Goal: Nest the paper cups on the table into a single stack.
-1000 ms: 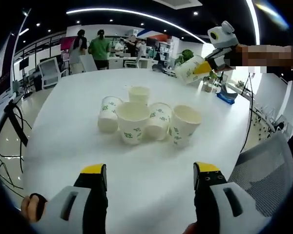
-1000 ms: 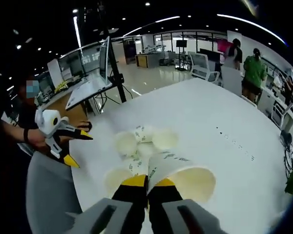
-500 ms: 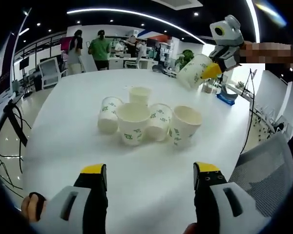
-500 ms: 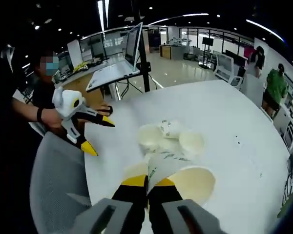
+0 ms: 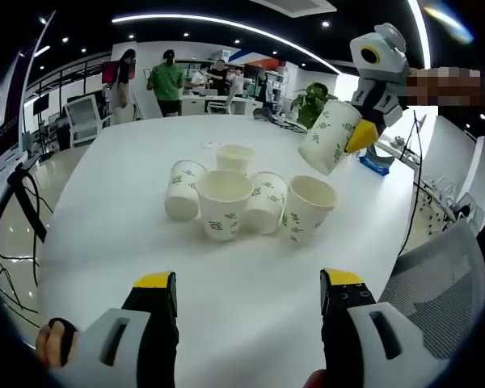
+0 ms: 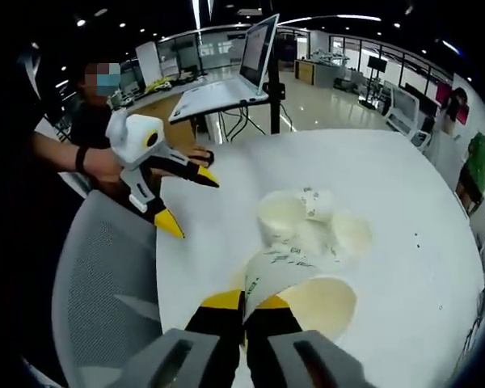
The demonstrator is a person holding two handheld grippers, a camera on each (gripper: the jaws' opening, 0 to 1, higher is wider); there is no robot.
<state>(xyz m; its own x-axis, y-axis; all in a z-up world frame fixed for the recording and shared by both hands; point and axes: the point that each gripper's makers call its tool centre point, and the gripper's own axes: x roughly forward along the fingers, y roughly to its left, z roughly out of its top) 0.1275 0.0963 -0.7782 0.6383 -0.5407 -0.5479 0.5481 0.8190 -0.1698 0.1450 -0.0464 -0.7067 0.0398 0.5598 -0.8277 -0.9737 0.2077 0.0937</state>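
Paper cups clustered on the white bench [image 5: 89,210]

Nearest the cluster of five cups [image 5: 242,200], the left tongs [image 5: 248,284] hang wide open and empty; beyond and above it, the right tongs [image 6: 243,301] pinch the rim of a tilted paper cup [image 5: 328,137].

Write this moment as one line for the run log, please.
stage: carrying cup to cluster | right gripper: shut on held paper cup, above table | left gripper: open, empty | five cups unstacked on white table
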